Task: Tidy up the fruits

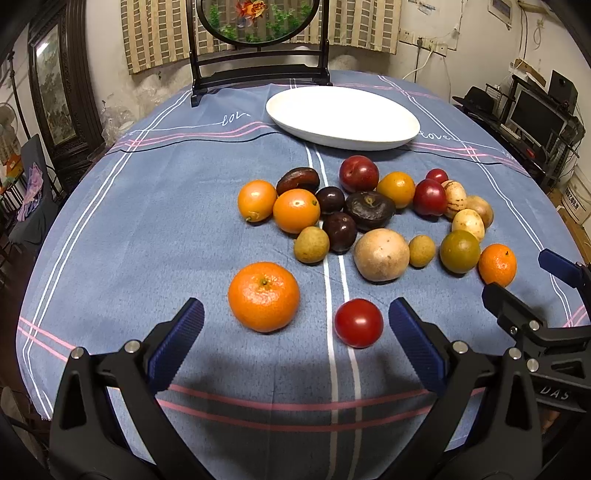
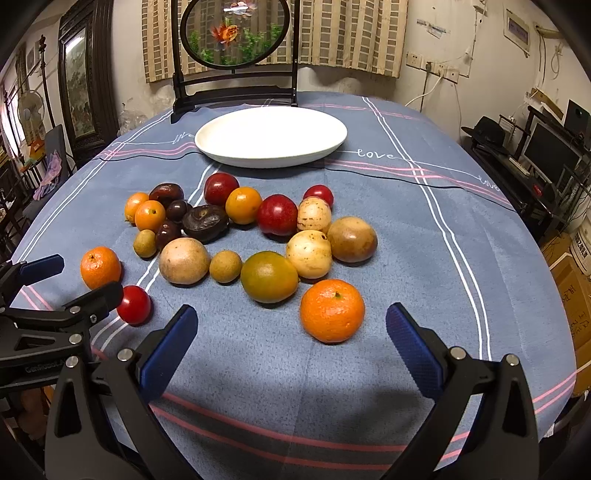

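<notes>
Several fruits lie in a loose cluster [image 1: 369, 210] [image 2: 251, 229] on a blue tablecloth: oranges, red and dark plums, pale round fruits. An empty white oval plate [image 1: 343, 114] [image 2: 271, 134] sits behind them. My left gripper [image 1: 295, 325] is open; a mandarin [image 1: 263, 296] and a red cherry tomato [image 1: 358, 323] lie just ahead between its fingers. My right gripper [image 2: 291, 328] is open, with another mandarin [image 2: 332, 310] between its fingers and a green-orange citrus [image 2: 269, 276] just beyond. Each gripper shows at the edge of the other's view.
A dark wooden stand with a round painted screen [image 1: 258, 22] [image 2: 234, 33] stands at the table's far edge behind the plate. The table [image 1: 110, 258] drops off at left and right. A desk with a monitor [image 2: 550, 151] stands to the right.
</notes>
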The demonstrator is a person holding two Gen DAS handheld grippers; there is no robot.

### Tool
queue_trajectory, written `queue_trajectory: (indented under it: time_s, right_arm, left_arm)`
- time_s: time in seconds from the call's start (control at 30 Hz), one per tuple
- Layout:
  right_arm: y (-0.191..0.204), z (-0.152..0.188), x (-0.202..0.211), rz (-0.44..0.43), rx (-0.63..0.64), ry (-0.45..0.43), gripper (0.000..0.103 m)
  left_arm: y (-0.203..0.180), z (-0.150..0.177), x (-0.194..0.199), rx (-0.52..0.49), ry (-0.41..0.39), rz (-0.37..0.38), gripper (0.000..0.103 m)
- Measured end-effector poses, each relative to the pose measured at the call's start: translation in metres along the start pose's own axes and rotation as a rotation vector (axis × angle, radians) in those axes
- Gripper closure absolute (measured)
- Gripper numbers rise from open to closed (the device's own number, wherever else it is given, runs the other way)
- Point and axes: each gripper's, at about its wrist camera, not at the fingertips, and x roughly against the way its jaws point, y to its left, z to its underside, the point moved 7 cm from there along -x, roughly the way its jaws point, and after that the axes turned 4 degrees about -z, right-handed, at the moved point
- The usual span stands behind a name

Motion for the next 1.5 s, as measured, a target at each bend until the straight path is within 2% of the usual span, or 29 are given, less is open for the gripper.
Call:
queue_trajectory:
  time_s: [0.43,0.83,1.5]
  right_arm:
    - [0.0,0.005,-0.004,-0.015,0.005,0.012,0.001]
    - [-0.002,0.003,-0.013,-0.048,-0.022,0.035,0.001]
    - [-0.004,0.004,-0.012,-0.047,-0.022,0.035,0.001]
  left_arm:
    - [0.0,0.003,-0.003,0.013,0.021,0.026,0.002]
    - [0.002,0.001,-0.013,0.012,0.043,0.024,0.002]
    - [0.004,0.001,-0.013,0.016,0.048,0.022,0.002]
